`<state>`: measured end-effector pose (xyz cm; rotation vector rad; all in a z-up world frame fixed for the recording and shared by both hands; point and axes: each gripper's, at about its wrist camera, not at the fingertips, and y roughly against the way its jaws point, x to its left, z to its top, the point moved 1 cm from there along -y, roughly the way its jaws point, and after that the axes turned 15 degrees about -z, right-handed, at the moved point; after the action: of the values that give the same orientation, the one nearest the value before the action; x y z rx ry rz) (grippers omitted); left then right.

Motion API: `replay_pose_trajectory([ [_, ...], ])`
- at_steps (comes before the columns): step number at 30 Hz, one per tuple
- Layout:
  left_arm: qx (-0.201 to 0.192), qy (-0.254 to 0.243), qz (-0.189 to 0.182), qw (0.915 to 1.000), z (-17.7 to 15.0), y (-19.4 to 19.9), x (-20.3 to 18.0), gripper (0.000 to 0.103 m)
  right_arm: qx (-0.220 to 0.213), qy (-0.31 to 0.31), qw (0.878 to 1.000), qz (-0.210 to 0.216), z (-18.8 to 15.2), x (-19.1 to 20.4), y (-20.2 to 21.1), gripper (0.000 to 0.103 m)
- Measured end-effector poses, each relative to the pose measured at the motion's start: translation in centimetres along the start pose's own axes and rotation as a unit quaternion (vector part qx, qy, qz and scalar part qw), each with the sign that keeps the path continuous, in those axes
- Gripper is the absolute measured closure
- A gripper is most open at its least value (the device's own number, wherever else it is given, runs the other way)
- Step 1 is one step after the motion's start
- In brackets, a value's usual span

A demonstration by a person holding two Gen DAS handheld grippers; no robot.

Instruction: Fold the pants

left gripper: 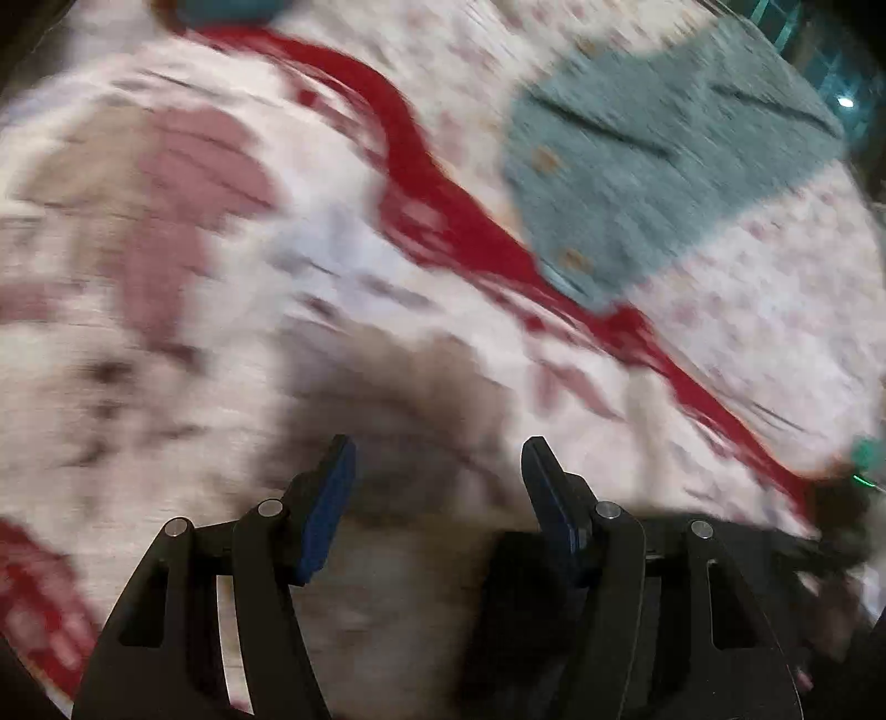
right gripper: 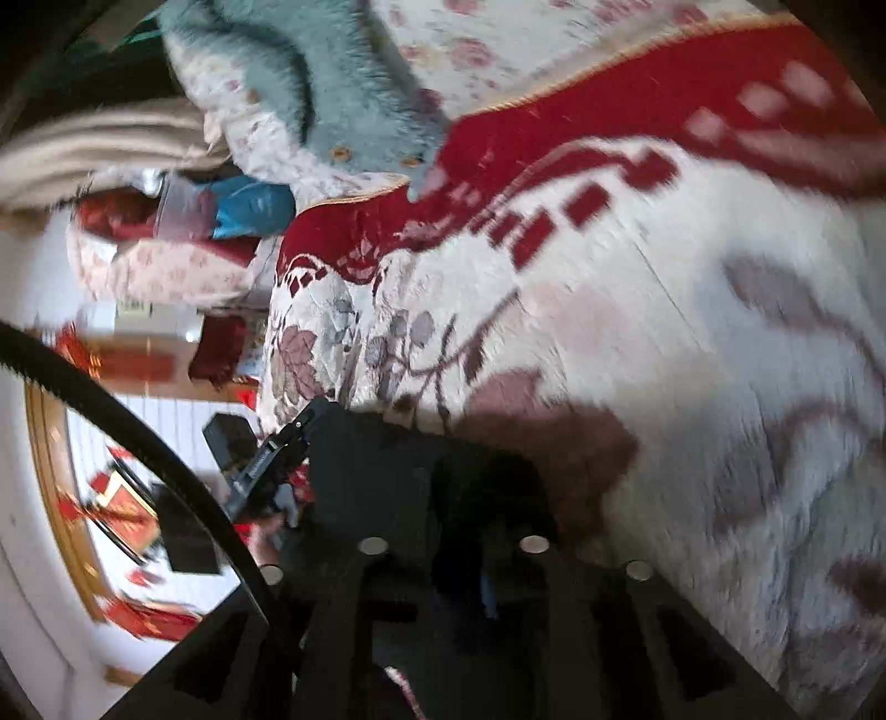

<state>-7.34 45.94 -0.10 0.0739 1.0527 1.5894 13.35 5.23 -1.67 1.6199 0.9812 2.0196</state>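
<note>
**Both grippers over the blanket, pants hard to pick out**

The left gripper [left gripper: 437,471] hangs above a white blanket [left gripper: 166,387] with red borders and a leaf pattern. Its blue-padded fingers [left gripper: 332,498] stand wide apart with nothing between them; only the blanket and a dark shadow lie below. The picture is smeared by blur. Further up lies a blue-grey garment [left gripper: 664,160] with small brown buttons, spread on a floral sheet [left gripper: 747,304] just past the blanket's red edge. Whether this is the pants cannot be told from the pictures.

In the right wrist view the right gripper [right gripper: 487,559] is sunk in its own shadow. Its fingers look close together, but the gap is too dark to say whether anything is caught there, so its grip cannot be told. The same blanket [right gripper: 664,332] fills the right side, and the blue-grey garment [right gripper: 310,83] lies crumpled near the top, on the sheet [right gripper: 498,50] beside the red border. At the left, off the bed, a black cable [right gripper: 138,437] crosses the view.
</note>
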Motion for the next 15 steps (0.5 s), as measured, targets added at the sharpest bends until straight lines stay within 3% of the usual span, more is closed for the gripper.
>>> replay_pose_trajectory([
  [1, -0.014, -0.011, 0.03, 0.9994, -0.3, 0.4, 0.2, 0.041, -0.013, 0.007, 1.0, -0.006, -0.5, 0.3, 1.0, 0.065],
  [2, -0.018, -0.021, 0.052, 0.9982, -0.6, 0.5, 0.4, 0.041, -0.027, 0.012, 1.0, -0.011, -1.0, 0.5, 1.9, 0.059],
  [4, 0.013, -0.018, 0.095, 0.9952, -1.4, -0.3, 1.2, 0.042, -0.05, 0.022, 0.998, -0.03, -2.1, 0.9, 3.6, 0.055],
  [5, 0.025, -0.01, 0.097, 0.995, -1.6, -0.7, 1.5, 0.042, -0.059, 0.028, 0.997, -0.037, -2.9, 1.2, 4.5, 0.055],
  [11, 0.011, -0.014, 0.105, 0.9943, -2.3, -0.5, 1.8, 0.042, -0.091, 0.037, 0.995, -0.035, -10.0, 0.0, 11.0, 0.055],
  [15, -0.011, -0.002, 0.073, 0.9973, -2.9, 0.5, 1.9, 0.042, -0.164, -0.05, 0.984, -0.048, -16.1, -5.6, 19.1, 0.055],
])
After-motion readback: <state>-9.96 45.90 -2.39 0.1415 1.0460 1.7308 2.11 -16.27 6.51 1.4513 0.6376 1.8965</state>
